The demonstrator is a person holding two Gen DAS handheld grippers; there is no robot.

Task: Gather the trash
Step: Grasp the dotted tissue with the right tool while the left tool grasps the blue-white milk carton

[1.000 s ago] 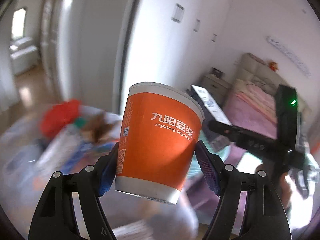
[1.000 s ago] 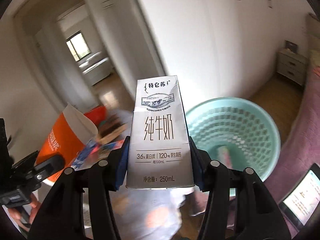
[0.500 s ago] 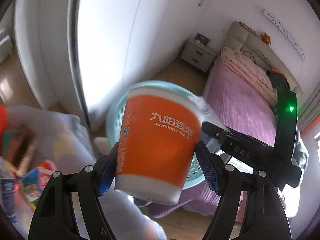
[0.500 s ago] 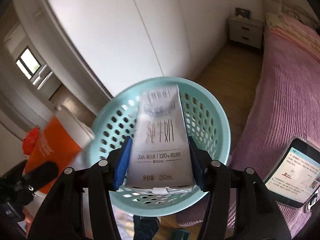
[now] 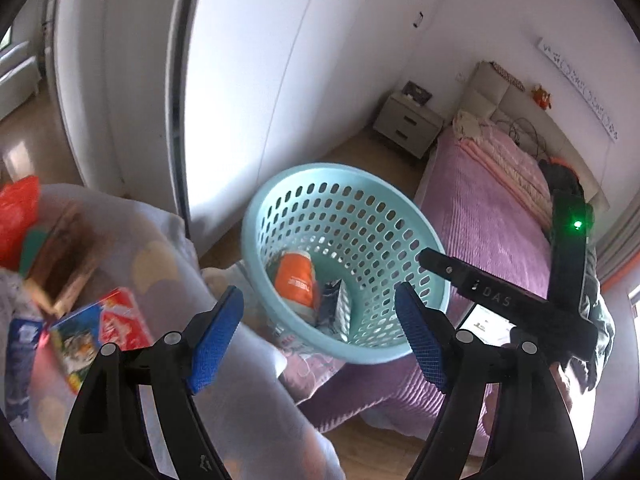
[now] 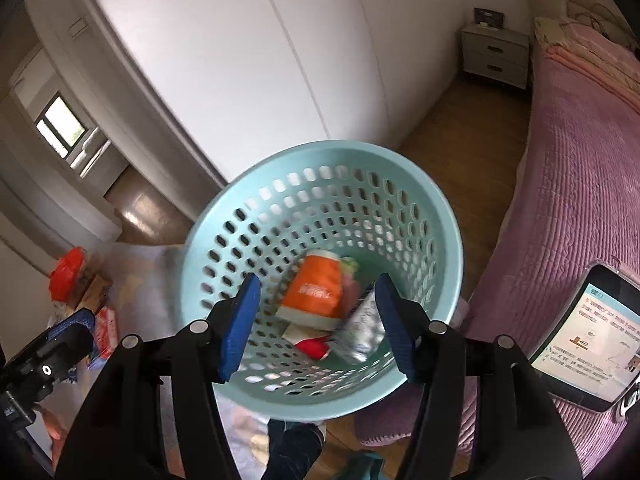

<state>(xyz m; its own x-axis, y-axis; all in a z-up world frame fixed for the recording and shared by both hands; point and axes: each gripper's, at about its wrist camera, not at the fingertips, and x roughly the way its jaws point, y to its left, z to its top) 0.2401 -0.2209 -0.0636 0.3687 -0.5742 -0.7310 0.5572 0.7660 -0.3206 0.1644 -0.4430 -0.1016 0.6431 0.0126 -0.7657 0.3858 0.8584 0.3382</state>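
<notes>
Left gripper point(image 5: 318, 336): blue-padded jaws wide apart and opening, nothing between them; the lower arms are cut off by the frame edge. Right gripper point(image 6: 316, 320): jaws likewise apart and opening, empty; seen from the left wrist view only as a black bar with a green light, its jaws out of sight there. Mint basket point(image 5: 276, 200): perforated plastic, round, standing beside the bed point(image 5: 492, 216); its base and near rim are partly hidden behind the gripper fingers in the right wrist view. Orange cup point(image 6: 316, 292): lying inside the basket on its bottom, tipped over, lettering too blurred to read. Milk carton point(image 6: 362, 328): silver-white, inside the basket just beside the cup, motion-blurred and partly covered by the right gripper's pad. Further scraps in the basket, one red and white point(image 6: 314, 346), others pale behind the cup: kind cannot be told. Cloth-covered surface point(image 5: 168, 248): to the left of the basket, bearing a red bag point(image 5: 18, 216), a brown box point(image 5: 66, 256) and a printed packet point(image 5: 94, 330), all blurred and cropped at the edge. Phone point(image 6: 588, 344): lit screen, lying on the bed cover, text illegible. Nightstand point(image 5: 408, 124): against the far wall.
</notes>
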